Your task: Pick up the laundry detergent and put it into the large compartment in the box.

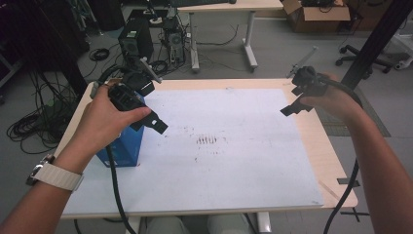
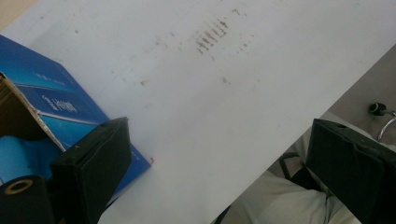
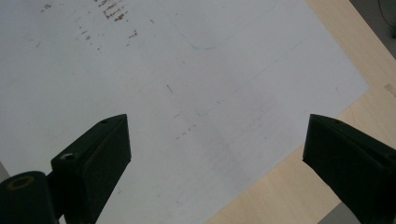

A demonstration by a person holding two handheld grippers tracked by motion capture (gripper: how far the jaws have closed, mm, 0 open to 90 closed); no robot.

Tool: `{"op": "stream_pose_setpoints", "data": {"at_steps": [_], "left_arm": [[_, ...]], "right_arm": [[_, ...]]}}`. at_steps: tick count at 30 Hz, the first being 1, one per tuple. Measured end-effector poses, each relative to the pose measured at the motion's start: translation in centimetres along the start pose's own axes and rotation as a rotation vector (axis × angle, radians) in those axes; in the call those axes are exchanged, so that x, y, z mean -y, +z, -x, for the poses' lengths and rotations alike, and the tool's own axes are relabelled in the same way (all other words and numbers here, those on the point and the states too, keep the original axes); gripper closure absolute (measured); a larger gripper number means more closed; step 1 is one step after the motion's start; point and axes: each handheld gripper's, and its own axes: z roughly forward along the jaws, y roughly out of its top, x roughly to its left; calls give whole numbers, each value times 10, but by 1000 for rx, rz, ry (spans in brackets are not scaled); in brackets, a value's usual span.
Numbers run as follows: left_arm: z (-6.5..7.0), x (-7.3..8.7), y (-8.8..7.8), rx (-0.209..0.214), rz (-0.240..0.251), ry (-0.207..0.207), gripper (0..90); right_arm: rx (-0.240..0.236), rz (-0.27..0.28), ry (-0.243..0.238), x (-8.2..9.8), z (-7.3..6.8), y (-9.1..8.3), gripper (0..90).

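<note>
We hold the left gripper point(image 1: 157, 124) over the left part of the table point(image 1: 311, 146), just above the blue box point(image 1: 127, 146), which stands near the table's left edge. Its fingers point(image 2: 93, 168) are spread wide with nothing between them. In the left gripper view the box point(image 2: 56, 107) shows a torn cardboard flap and a blue lining; our hand hides its top in the high view. Our right gripper point(image 1: 291, 108) hangs near the right edge, its fingers point(image 3: 95, 158) also spread and empty. Between the two lies a broad white sheet point(image 1: 234, 161), flat and matte, with small dark scuff marks point(image 1: 207, 140) near its middle. Light wood borders the sheet.
</note>
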Motion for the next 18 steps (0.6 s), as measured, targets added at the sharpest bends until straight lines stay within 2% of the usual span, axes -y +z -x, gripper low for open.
{"op": "stream_pose_setpoints", "data": {"at_steps": [7, 9, 18], "left_arm": [[3, -1, 3, 5, -9, -4, 37], [3, -2, 5, -5, -18, -12, 40], [5, -5, 8, 9, -10, 1, 41]], "right_arm": [[-3, 2, -7, -1, 0, 1, 75], [-2, 7, -6, -1, 1, 1, 75], [-4, 9, 0, 1, 0, 5, 72]]}}
